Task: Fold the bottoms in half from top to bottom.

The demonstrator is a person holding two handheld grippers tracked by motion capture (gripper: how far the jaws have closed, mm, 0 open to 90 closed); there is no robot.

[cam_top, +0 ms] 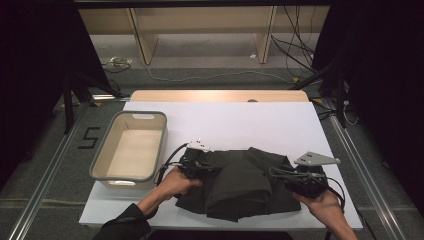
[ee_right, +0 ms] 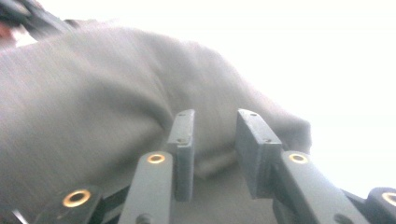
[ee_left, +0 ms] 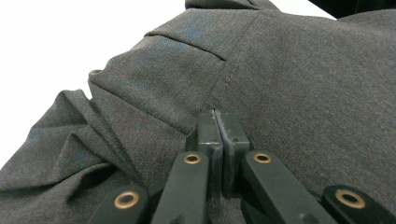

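The bin (cam_top: 129, 148) left of the cloth (cam_top: 240, 182) holds nothing yet. The left hand-held gripper (ee_left: 217, 122) is clamped shut on the cloth's left edge; the right hand-held gripper (ee_right: 215, 125), jaws partly apart, straddles a fold at its right edge without pinching. The cloth lies half-folded on the tabletop (cam_top: 225, 120); I judge more folding and binning remain.

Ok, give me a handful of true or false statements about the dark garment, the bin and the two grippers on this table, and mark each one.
1. The dark garment lies inside the grey bin. False: it lies on the white table cover, beside the bin.
2. The left gripper has its jaws together at the cloth. True.
3. The right gripper has its jaws pressed together. False: a gap shows between them.
4. The bin holds nothing. True.
5. The bin stands right of the garment. False: left.
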